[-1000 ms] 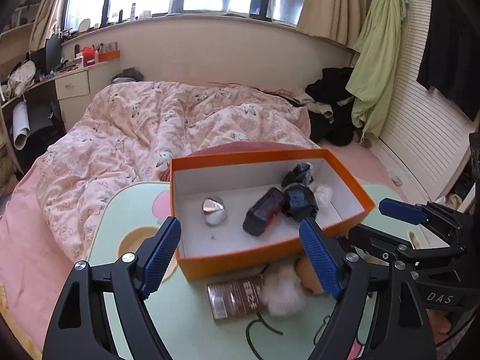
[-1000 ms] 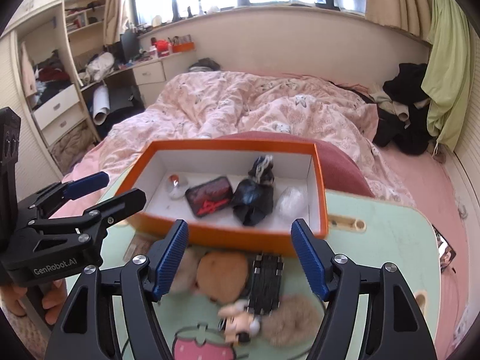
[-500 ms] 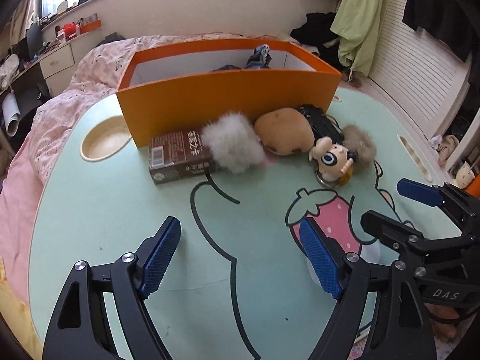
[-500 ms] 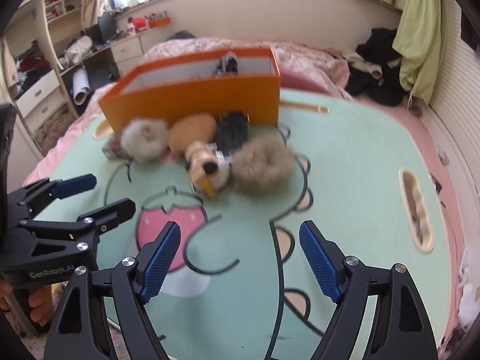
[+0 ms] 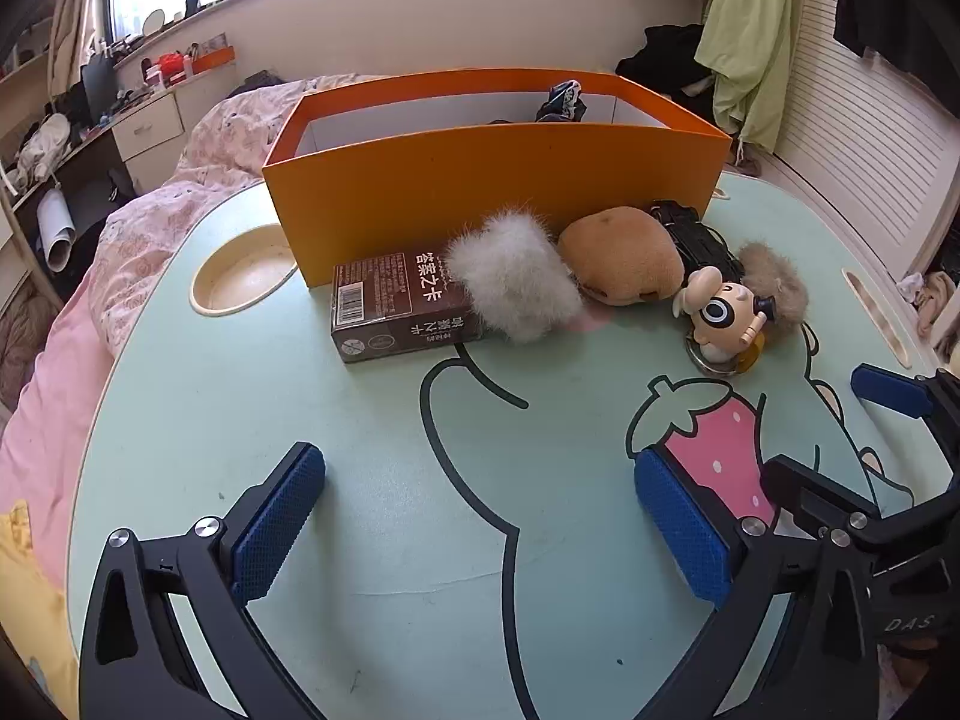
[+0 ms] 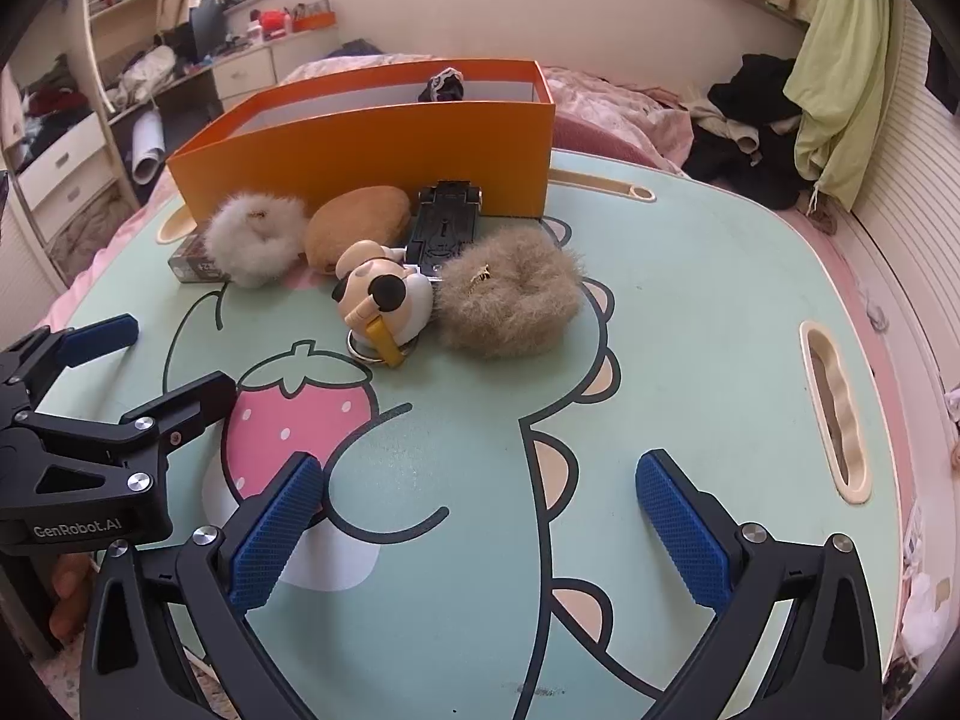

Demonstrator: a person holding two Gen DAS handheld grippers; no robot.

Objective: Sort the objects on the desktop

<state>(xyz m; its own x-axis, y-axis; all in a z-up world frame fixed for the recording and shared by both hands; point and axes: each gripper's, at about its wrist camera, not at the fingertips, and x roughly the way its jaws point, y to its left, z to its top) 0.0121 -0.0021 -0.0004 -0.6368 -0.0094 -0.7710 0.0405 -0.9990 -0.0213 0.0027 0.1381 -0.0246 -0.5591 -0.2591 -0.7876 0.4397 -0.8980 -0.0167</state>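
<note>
An orange box (image 5: 492,180) (image 6: 372,144) stands at the table's far side with dark items inside. Along its front lie a brown carton (image 5: 390,312), a white fluffy scrunchie (image 5: 516,282) (image 6: 258,240), a tan pouch (image 5: 624,258), a black toy car (image 6: 447,222), a cartoon figure keyring (image 6: 384,300) and a beige fluffy scrunchie (image 6: 510,294). My left gripper (image 5: 477,480) hovers low over the near table, jaws opening, nothing between them. My right gripper (image 6: 480,474) sits beside it, jaws opening too, also with nothing between them.
The green table (image 5: 240,420) has a cartoon strawberry print, a round cup recess (image 5: 240,276) at the left and a slot handle (image 6: 834,408) at the right. A bed with a pink quilt (image 5: 198,180) lies behind. A person's fingers (image 6: 66,594) hold the left gripper's handle.
Both grippers came down from above the orange box to low over the near table, so the box is now seen from its front. Both pairs of jaws have spread wider.
</note>
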